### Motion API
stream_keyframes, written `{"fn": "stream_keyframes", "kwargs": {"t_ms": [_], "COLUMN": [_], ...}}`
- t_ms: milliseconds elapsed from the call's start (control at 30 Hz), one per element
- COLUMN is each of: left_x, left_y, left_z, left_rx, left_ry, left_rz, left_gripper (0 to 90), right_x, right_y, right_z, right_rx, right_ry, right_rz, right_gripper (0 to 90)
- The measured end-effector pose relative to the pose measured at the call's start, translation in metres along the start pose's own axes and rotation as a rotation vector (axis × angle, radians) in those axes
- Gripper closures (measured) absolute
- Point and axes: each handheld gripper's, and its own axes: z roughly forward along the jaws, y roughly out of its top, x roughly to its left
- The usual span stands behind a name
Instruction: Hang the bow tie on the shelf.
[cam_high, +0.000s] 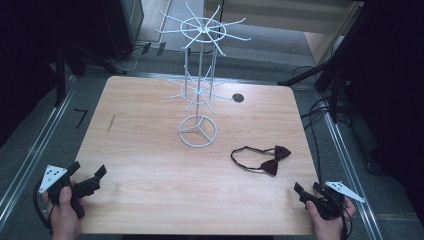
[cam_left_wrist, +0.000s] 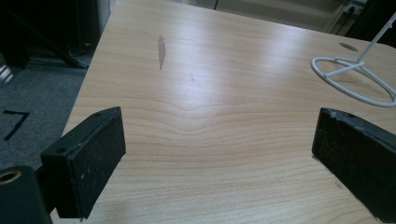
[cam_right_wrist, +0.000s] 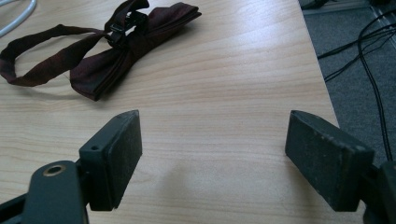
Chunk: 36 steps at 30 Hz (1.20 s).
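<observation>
High view: bow tie (cam_high: 274, 160) lies diagonal (strap trailing left).

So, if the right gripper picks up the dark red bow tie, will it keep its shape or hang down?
The bow tie is probably floppy: its thin strap lies in a loose loop on the table. It looks like light fabric, so it would likely dangle and slide easily if pushed.

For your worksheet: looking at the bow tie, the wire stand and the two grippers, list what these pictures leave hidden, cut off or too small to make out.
- Wire stand: left gripper view's right edge crops all above its ring base.
- Bow tie: clasp too small in high view; folds hide the underside.
- Right gripper: bottom edge crops its fingers.
- Left gripper: likewise.
</observation>
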Motion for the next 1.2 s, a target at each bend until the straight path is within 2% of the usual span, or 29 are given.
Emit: {"fn": "stream_keyframes", "kwargs": {"t_ms": [133,233,300,467,700,867,933,1033,1133,1200], "left_x": [0.001,0.002,0.003,0.003,0.005,0.005,0.005,0.005,0.005,0.005], "left_y": [0.001,0.002,0.002,0.002,0.001,0.001,0.001,0.001,0.001,0.001], "left_z": [0.001,0.004,0.003,0.003,0.002,0.001,0.001,0.001,0.001,0.001], "left_rx": [0.007,0.007,0.006,-0.001,-0.009,-0.003,-0.002,-0.003,0.0,0.0], "left_ry": [-0.013,-0.023,-0.026,-0.028,-0.035,-0.04,-0.043,-0.048,-0.048,-0.049], "left_rz": [-0.005,-0.013,-0.017,-0.013,-0.031,-0.025,-0.025,-0.027,-0.026,-0.025], "left_gripper": [3.3,3.3,3.3,3.3,3.3,3.3,3.3,3.3,3.3,3.3], "right_x": [0.002,0.008,0.012,0.03,0.065,0.082,0.088,0.101,0.109,0.115], "right_y": [0.0,0.004,0.008,0.034,0.068,0.086,0.092,0.097,0.099,0.101], "right_z": [-0.001,0.002,0.002,0.002,0.022,0.035,0.039,0.045,0.052,0.058], "right_rx": [-0.021,0.009,0.02,0.044,0.231,0.289,0.316,0.36,0.38,0.416], "right_ry": [-0.003,0.019,0.042,0.071,0.194,0.239,0.258,0.276,0.255,0.244], "right_rz": [-0.018,-0.11,-0.147,-0.291,-0.476,-0.588,-0.619,-0.715,-0.791,-0.822], "right_gripper": [19.0,20.3,20.7,20.3,12.5,4.9,1.1,0.0,0.0,0.0]}}
